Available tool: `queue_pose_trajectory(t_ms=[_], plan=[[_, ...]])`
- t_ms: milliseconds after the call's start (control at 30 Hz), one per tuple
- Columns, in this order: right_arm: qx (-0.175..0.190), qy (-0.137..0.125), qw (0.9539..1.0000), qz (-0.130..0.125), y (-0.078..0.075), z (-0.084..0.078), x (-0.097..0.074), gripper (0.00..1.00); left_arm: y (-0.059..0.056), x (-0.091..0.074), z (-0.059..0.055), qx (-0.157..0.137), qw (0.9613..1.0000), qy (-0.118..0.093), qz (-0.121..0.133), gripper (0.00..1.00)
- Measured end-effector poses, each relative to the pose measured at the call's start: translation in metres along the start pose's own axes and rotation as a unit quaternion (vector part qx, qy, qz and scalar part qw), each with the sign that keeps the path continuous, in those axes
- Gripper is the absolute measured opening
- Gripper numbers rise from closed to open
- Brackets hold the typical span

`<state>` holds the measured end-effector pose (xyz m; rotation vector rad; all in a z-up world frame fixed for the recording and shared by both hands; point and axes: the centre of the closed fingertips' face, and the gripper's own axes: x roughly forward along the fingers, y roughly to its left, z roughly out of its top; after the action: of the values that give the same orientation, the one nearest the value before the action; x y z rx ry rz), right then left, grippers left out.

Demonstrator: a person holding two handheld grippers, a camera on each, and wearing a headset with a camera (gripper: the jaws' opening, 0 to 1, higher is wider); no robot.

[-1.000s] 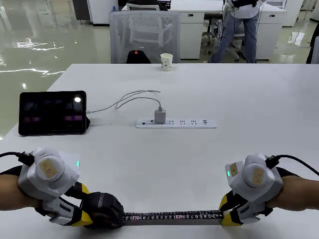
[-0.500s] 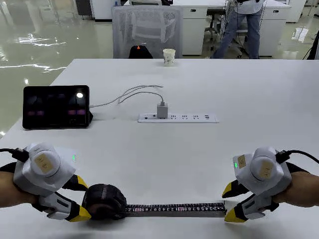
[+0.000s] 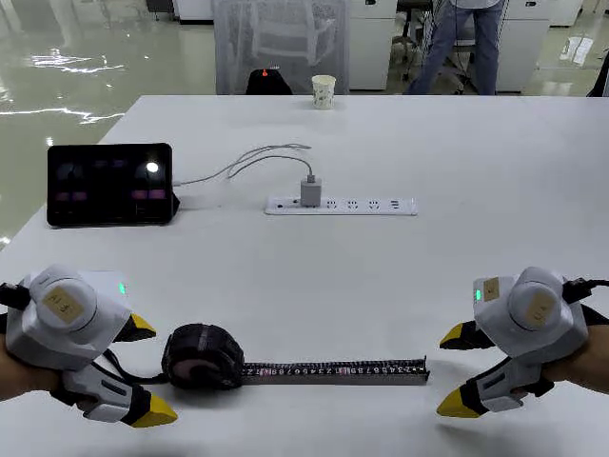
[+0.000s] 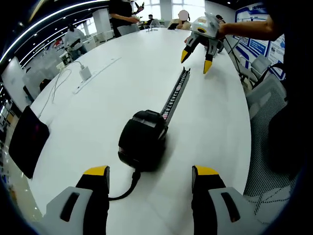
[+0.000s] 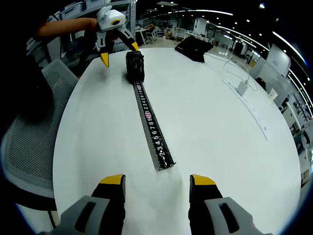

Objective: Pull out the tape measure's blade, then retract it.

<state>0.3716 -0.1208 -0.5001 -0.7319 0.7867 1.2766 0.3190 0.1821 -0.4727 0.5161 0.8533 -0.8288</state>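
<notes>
On the table (image 3: 381,276), the tape (image 3: 202,355) is lying with its blade (image 3: 333,370) out. I'm holding the left gripper (image 3: 150,368) and right gripper (image 3: 451,371) open, just off either end.

scale numerals are printed along the tape measure's blade (image 5: 152,128); the run 2 to 9 can be read from the end lying just ahead of the right gripper (image 5: 156,180). numerals farther from that gripper are too small to be read.

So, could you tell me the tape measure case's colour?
The case is black; the left gripper view shows it best.
</notes>
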Motion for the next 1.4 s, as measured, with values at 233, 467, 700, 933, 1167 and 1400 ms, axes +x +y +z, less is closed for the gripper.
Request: queue_pose_trajectory(t_ms=[233, 467, 700, 933, 1167, 1400], plan=[[0.026, -0.025, 0.9992, -0.017, 0.006, 0.005, -0.010, 0.59, -0.013, -0.008, 0.005, -0.027, 0.9992, -0.029, 0.012, 0.73], [0.050, -0.045, 0.9973, -0.030, 0.016, 0.010, -0.019, 0.67, -0.021, -0.014, 0.008, -0.056, 0.9969, -0.047, 0.029, 0.81], [0.071, -0.064, 0.9946, -0.040, 0.028, 0.012, -0.024, 0.74, -0.028, -0.019, 0.010, -0.073, 0.9944, -0.063, 0.043, 0.87], [0.102, -0.093, 0.9889, -0.056, 0.040, 0.016, -0.028, 0.79, -0.035, -0.026, 0.012, -0.105, 0.9884, -0.090, 0.063, 0.89], [0.122, -0.111, 0.9839, -0.068, 0.048, 0.019, -0.030, 0.84, -0.046, -0.028, 0.012, -0.125, 0.9840, -0.105, 0.071, 0.91], [0.141, -0.133, 0.9776, -0.084, 0.055, 0.023, -0.032, 0.89, -0.053, -0.033, 0.015, -0.149, 0.9774, -0.123, 0.086, 0.93]])
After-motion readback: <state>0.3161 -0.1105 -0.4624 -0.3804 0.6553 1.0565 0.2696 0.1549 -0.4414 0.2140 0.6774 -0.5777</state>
